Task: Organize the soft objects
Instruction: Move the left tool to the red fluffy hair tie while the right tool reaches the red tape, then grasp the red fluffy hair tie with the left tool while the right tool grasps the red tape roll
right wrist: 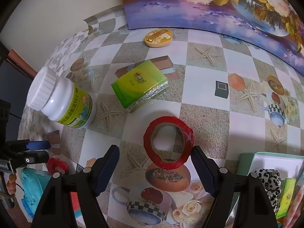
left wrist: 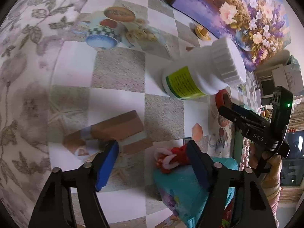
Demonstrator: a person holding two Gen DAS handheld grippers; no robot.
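The left gripper hovers over the desk, which is covered in a checked oilcloth printed with starfish, cups and bread. Its jaws are spread wide and grasp nothing. A small red and pink yarn plush lies on a turquoise soft pouch, just beside the right-hand finger; whether the finger touches it is unclear.

The right gripper is released too, its jaws parted with a red roll of tape lying flat on the desk near its fingertips, closer to the right-hand one, and not gripped.

Beyond the tape lies a green plastic-wrapped pack of tissues, tilted on the oilcloth. A white plastic pill bottle with a ribbed cap and yellow-green label stands to its left. Farther back a small yellow oval tin rests near the floral painted canvas propped at the rear edge.

At the right wrist view's lower right, a mint-green open box holds a leopard-print fabric scrunchie and a second green tissue pack.
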